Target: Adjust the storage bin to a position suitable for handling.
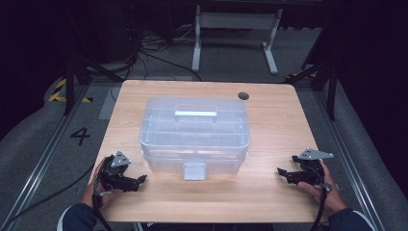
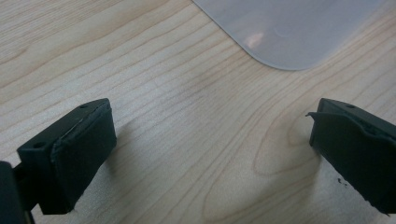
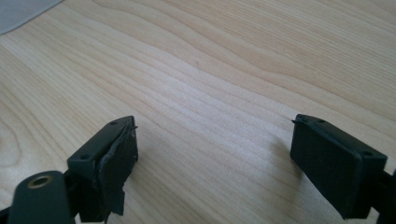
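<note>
Clear plastic box (image 1: 195, 130) sits mid-table (image 1: 274, 192), lid on, latch (image 1: 195, 171) facing the person. Left gripper (image 1: 137, 182) and right gripper (image 1: 284, 173) rest on either side near the front corners, both w/ jaws wide apart, holding nothing. Prob. light but bulky, smooth and slippery, walls a bit flexy; best taken by the top handle (image 1: 196, 114) or latch tab.

From the left hand-held gripper (image 2: 212, 140) I get only a rounded corner of the clear plastic storage box (image 2: 289, 28), cut off by the top edge. From the right hand-held gripper (image 3: 215, 158) view, just a blurred sliver at top left. Overhead, I cannot tell what the box holds.
</note>
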Demonstrator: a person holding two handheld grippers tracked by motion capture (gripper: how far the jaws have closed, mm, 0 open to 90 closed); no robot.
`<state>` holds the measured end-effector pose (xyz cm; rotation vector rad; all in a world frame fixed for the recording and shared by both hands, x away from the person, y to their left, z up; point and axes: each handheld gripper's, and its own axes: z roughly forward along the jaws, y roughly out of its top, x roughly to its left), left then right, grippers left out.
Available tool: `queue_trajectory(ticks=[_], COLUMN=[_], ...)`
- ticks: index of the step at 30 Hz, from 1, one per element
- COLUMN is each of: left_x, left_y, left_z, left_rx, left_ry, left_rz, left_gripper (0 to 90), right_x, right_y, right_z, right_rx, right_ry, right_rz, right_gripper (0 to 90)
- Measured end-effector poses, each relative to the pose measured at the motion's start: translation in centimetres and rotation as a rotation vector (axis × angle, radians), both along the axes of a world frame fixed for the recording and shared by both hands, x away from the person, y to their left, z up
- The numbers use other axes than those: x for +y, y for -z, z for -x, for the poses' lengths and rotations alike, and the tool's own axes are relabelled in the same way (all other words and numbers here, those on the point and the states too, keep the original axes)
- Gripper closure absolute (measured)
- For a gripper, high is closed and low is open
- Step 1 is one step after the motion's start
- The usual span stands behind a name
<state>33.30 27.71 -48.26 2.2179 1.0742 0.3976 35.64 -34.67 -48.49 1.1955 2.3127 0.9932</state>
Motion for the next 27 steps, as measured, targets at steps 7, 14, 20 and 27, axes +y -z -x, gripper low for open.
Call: queue_trajectory(ticks=[7,14,20,27], left_x=[0.1,0.3,0.3,0.2], left_y=[-0.1,0.0,0.0,0.0], left_z=[0.1,0.0,0.0,0.1], left_rx=[0.004,0.001,-0.001,0.002], left_ry=[0.016,0.035,0.036,0.032], left_rz=[-0.002,0.001,-0.001,0.004], left_gripper=[2.4,2.3,2.3,2.3], right_x=[-0.2,0.2,1.3,2.7], right_y=[-0.3,-2.2,-4.2,-6.5], right_z=[0.2,0.3,0.1,-0.3], right_rx=[-0.018,-0.065,-0.096,-0.130], right_ry=[-0.039,-0.060,-0.080,-0.108], right_rz=[-0.013,-0.050,-0.055,-0.043], right_gripper=[20.2,23.3,23.7,26.9])
